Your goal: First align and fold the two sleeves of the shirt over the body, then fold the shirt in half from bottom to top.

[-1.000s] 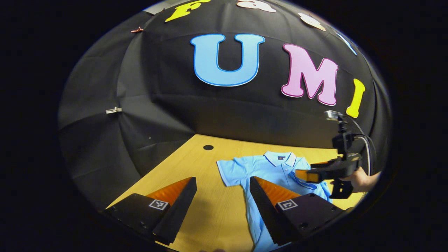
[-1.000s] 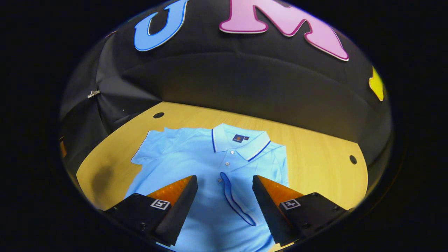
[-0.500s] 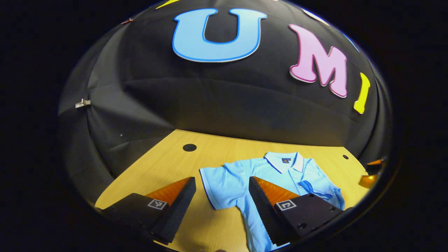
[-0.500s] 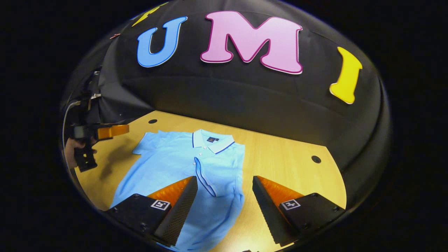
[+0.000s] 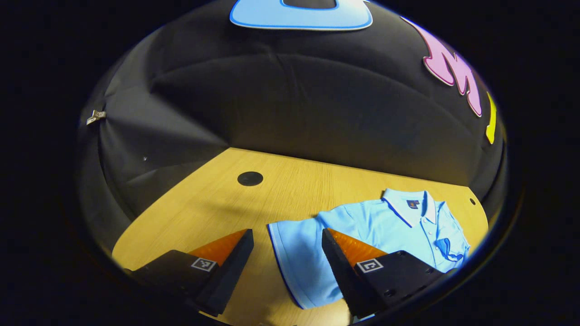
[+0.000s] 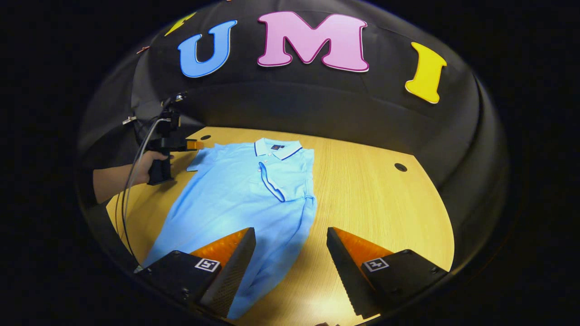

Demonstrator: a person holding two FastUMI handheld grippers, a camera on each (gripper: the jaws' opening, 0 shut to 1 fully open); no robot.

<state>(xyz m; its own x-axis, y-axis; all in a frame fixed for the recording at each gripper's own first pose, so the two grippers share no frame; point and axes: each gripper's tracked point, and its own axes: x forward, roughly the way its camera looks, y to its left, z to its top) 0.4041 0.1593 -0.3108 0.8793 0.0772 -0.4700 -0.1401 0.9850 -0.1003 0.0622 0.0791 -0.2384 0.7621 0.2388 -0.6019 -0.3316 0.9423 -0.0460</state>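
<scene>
A light blue polo shirt [image 6: 244,194] lies flat on the wooden table [image 6: 380,203], collar toward the far wall. One sleeve [image 6: 274,183] is folded over the chest; the other sleeve [image 5: 299,258] still spreads out flat. In the left gripper view my left gripper [image 5: 287,253] stands open just above that flat sleeve, whose hem lies between its fingers. The right gripper view shows the left gripper [image 6: 195,145] held by a hand [image 6: 152,163] at the shirt's far left shoulder. My right gripper [image 6: 290,251] is open over the shirt's lower right edge, holding nothing.
The table has round dark holes [image 5: 250,178] [image 6: 400,167] near its back corners. Black cloth walls close in the table at the back and left. A cable [image 6: 131,181] trails from the left gripper past the person's forearm. Bare wood lies to the right of the shirt.
My left gripper has come down and forward onto the unfolded sleeve. My right gripper has drawn back and to the right, away from the folded sleeve, so more of the shirt shows.
</scene>
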